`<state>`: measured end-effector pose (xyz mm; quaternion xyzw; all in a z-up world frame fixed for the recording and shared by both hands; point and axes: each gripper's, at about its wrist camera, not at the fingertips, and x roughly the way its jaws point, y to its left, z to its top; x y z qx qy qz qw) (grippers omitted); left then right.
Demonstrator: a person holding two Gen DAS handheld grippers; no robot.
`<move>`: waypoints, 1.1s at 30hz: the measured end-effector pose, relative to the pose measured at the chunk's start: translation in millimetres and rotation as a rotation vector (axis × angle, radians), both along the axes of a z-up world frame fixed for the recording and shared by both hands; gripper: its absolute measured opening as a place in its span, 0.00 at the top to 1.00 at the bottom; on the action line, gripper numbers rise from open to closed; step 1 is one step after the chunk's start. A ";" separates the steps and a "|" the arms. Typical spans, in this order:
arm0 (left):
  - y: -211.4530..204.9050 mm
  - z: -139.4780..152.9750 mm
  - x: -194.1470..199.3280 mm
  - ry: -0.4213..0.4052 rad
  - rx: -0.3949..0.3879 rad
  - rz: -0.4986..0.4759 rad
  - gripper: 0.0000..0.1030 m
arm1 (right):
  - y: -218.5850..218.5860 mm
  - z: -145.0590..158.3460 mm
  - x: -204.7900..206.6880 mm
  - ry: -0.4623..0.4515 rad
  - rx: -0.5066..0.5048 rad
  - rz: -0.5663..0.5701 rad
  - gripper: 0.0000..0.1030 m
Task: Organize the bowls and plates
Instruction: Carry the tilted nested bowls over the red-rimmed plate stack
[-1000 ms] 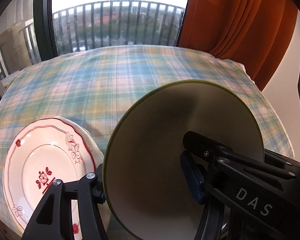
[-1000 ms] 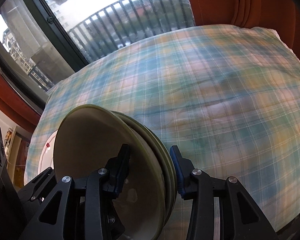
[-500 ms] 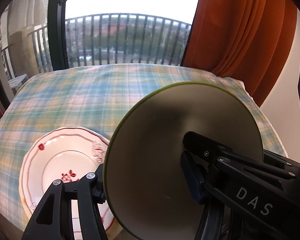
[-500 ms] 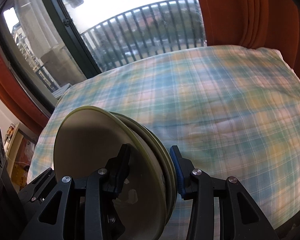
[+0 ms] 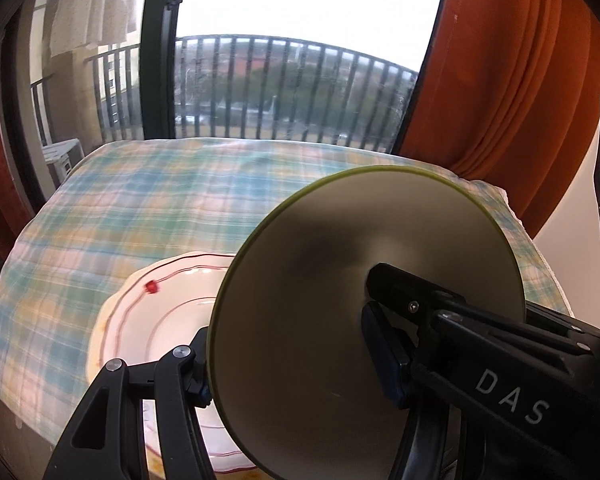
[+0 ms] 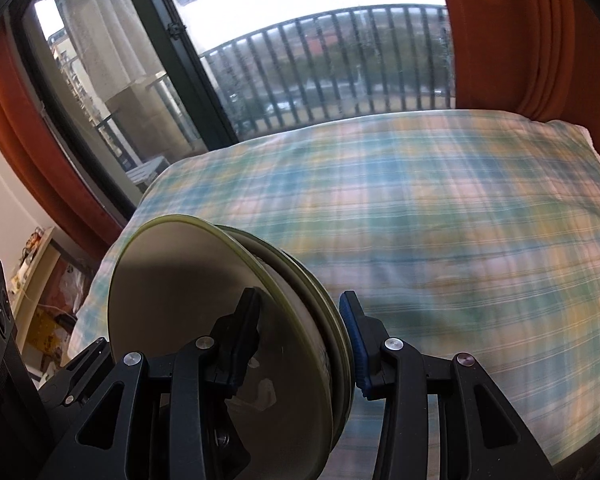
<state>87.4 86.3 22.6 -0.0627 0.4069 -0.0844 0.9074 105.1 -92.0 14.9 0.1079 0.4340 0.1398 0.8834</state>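
Both grippers grip one stack of green-rimmed beige bowls [image 5: 340, 280], held on edge above the table. My left gripper [image 5: 292, 364] is shut on the stack's rim, one finger inside the top bowl. My right gripper [image 6: 300, 340] is shut on the same stack [image 6: 204, 312], where several nested rims show between its fingers. A white plate with red trim and flowers [image 5: 156, 320] lies on the table below and left of the bowls, partly hidden by them.
The table has a blue, green and yellow plaid cloth [image 6: 440, 220]. Beyond its far edge is a window with a balcony railing [image 5: 280, 92]. Orange curtains [image 5: 500, 80] hang at the right. A shelf with clutter [image 6: 32, 280] stands at the left.
Both grippers and the bowl stack have risen and tilted up, so more window shows. The plate now sits lower and more hidden behind the bowls. The grip is unchanged.
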 end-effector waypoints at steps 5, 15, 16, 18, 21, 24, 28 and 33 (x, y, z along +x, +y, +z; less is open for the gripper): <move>24.9 -0.6 -7.1 0.000 -0.011 0.024 0.41 | 25.1 1.6 -3.0 0.002 -0.005 0.019 0.56; 67.4 -9.3 -16.4 0.034 -0.028 0.062 0.41 | 72.7 -8.3 -3.5 0.044 -0.016 0.059 0.56; 70.6 -10.1 -16.5 0.040 -0.029 0.065 0.41 | 75.3 -10.0 -3.3 0.051 -0.014 0.061 0.56; 75.5 -12.4 -16.9 0.052 -0.027 0.070 0.41 | 83.0 -13.8 -1.6 0.070 -0.009 0.067 0.56; 79.2 -16.6 -16.0 0.071 -0.027 0.072 0.41 | 88.8 -19.4 0.9 0.094 -0.007 0.070 0.56; 81.8 -22.3 -12.9 0.094 -0.031 0.071 0.41 | 91.8 -25.5 4.7 0.122 -0.009 0.070 0.56; 82.0 -23.8 -7.9 0.093 -0.024 0.062 0.41 | 94.0 -29.1 9.7 0.131 -0.017 0.065 0.56; 78.7 -25.6 1.1 0.087 0.001 0.047 0.41 | 92.9 -33.7 18.3 0.146 -0.015 0.051 0.57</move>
